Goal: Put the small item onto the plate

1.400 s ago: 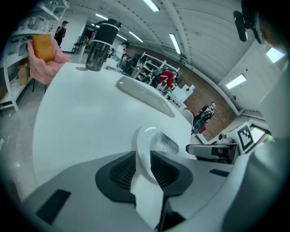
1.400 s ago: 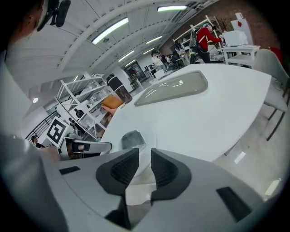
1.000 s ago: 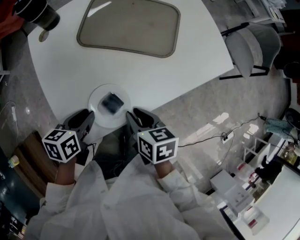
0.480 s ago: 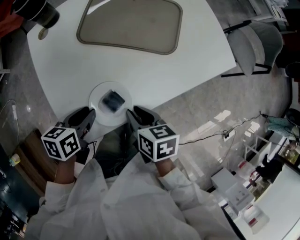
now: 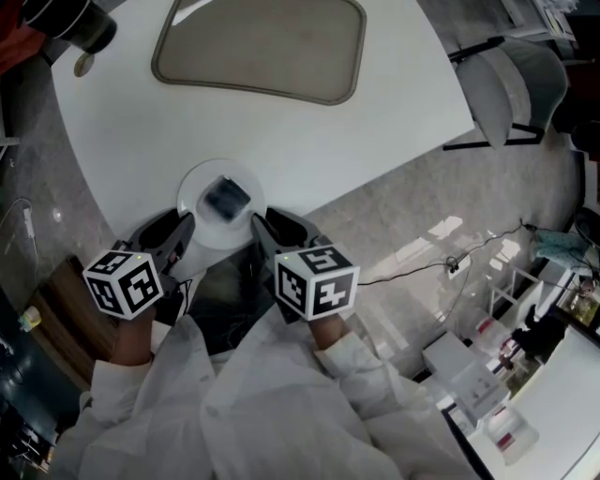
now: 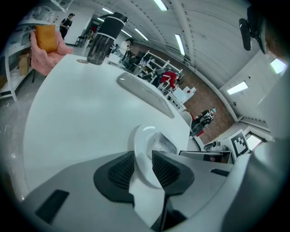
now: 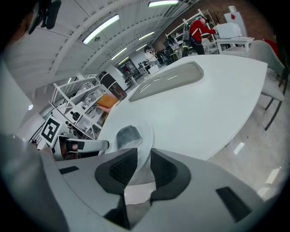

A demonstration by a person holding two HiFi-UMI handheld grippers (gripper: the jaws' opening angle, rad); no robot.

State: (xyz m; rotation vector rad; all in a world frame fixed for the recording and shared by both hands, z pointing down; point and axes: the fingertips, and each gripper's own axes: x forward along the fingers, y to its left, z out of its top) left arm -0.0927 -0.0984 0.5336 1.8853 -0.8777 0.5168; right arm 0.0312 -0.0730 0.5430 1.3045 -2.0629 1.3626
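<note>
The tabletop [image 5: 281,141] is white, smooth and rounded, and it stands on a grey speckled floor [image 5: 394,216] in a big, bright workroom with strip lights on the ceiling, open shelving and a person in red [image 7: 197,29] far beyond the tongs. Counted out, there are two tongs, one plate, one small item, one tray, one dark jar, one little round disc and one grey chair. The left tongs [image 5: 178,230] have just been opening and their jaws stand apart, with the near rim of the plate [image 5: 192,202] showing in the gap and the pads not pressing on it. The right tongs [image 5: 262,230] also have their jaws apart, and the same plate's rim shows between them. The plate sits at the near edge of the tabletop, right at the tips of both tongs and between the two. The small item [image 5: 225,199], a crumpled silvery-grey lump, lies on the plate just ahead of both tongs. The tray [image 5: 258,47], flat and grey-beige, lies well beyond the tongs at the far end. The dark jar [image 5: 70,23] and the disc [image 5: 86,67] stand far ahead of the left tongs. The chair [image 5: 506,94] stands on the floor well off to the right tongs' outer side.
</note>
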